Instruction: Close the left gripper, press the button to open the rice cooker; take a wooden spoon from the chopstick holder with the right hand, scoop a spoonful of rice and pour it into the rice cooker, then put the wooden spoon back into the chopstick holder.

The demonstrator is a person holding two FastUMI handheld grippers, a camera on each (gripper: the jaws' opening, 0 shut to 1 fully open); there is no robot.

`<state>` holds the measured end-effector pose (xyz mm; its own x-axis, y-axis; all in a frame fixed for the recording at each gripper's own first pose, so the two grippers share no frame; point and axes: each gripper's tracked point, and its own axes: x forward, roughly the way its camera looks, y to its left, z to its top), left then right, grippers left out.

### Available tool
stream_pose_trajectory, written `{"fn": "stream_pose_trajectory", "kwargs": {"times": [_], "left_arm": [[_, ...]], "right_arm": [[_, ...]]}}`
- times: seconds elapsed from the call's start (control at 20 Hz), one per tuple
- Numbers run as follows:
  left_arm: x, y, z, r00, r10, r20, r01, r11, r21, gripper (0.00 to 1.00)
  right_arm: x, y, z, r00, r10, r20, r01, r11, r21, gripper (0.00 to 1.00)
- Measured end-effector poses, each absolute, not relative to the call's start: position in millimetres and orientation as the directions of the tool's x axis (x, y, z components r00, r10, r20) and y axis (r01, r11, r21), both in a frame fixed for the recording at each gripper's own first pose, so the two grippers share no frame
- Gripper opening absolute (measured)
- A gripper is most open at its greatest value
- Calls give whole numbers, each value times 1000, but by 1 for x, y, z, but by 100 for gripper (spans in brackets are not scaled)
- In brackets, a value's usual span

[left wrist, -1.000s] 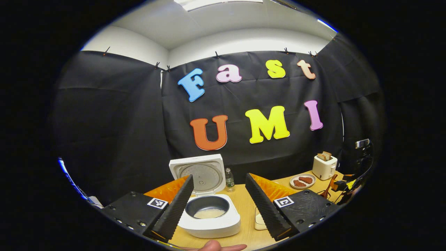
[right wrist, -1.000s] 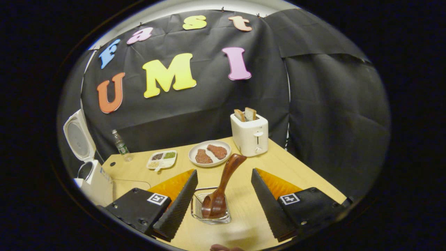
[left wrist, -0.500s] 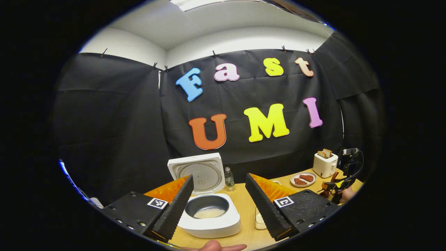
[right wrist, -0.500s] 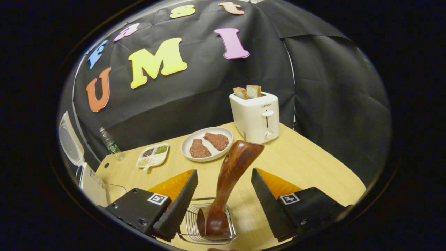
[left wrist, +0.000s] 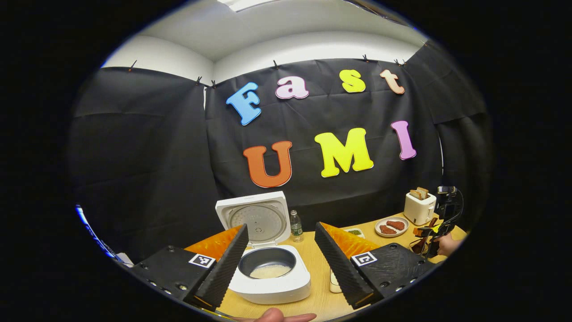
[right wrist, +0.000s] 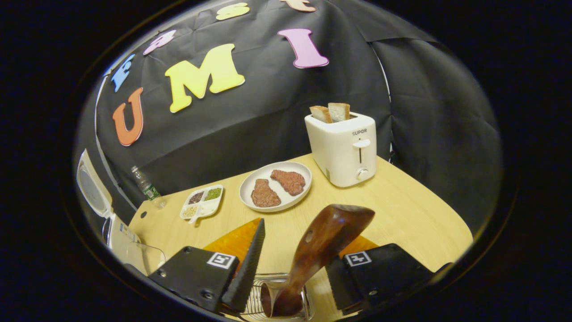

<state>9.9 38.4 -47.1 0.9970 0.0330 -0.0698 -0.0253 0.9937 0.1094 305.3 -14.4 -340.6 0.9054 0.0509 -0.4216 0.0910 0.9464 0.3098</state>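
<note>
At the far left of the pale wooden tabletop (right wrist: pixel 402 210) stands the white square rice cooker (left wrist: pixel 271 279), its lid (left wrist: pixel 254 218) raised upright and its dark inner pot showing a shallow layer of white rice. The left gripper (left wrist: pixel 280 264) hangs just near of it with its jaws spread wide and nothing between them.

Farther right in the right gripper view come a small clear plastic bottle (right wrist: pixel 145 187), a white divided dish of seasonings (right wrist: pixel 202 202), a round white plate with two brown cutlets (right wrist: pixel 275 186), and a white toaster with two bread slices (right wrist: pixel 343 147) at the far right.

Nearest the camera, the dark brown glossy wooden spoon (right wrist: pixel 315 255) stands bowl-down in the clear, wire-lined chopstick holder (right wrist: pixel 254 299), its broad handle leaning up and to the right. The right gripper (right wrist: pixel 286 277) straddles the shaft, jaws drawn in; one looks to touch the wood, but the handle hides the other, so whether both press on it I cannot tell.

The spoon should be light and rigid, yet its polished finish and curved, tapering shaft probably make it slippery and prone to pivoting. The narrower mid-shaft, below the flared handle end, looks the best hold, gripped squarely. With rice in the pot, this seems to be the return of the spoon.
</note>
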Motion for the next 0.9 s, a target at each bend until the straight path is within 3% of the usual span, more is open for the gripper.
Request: {"fn": "stream_pose_trajectory", "kwargs": {"times": [0.15,0.2,0.55,0.9], "left_arm": [[11,39,-48,997,35,-73,-26,993,116,95],[11,39,-49,996,36,-77,-27,993,115,95],[11,43,-51,996,40,-84,-30,993,118,95],[5,54,-58,995,47,-87,-38,994,100,95]], "right_arm": [[306,-20,-345,904,44,-425,107,940,325,51],[308,-15,-343,903,69,-423,93,932,351,33],[299,-13,-323,917,69,-392,72,939,335,30],[261,-13,-233,958,1,-288,50,984,169,27]]}}
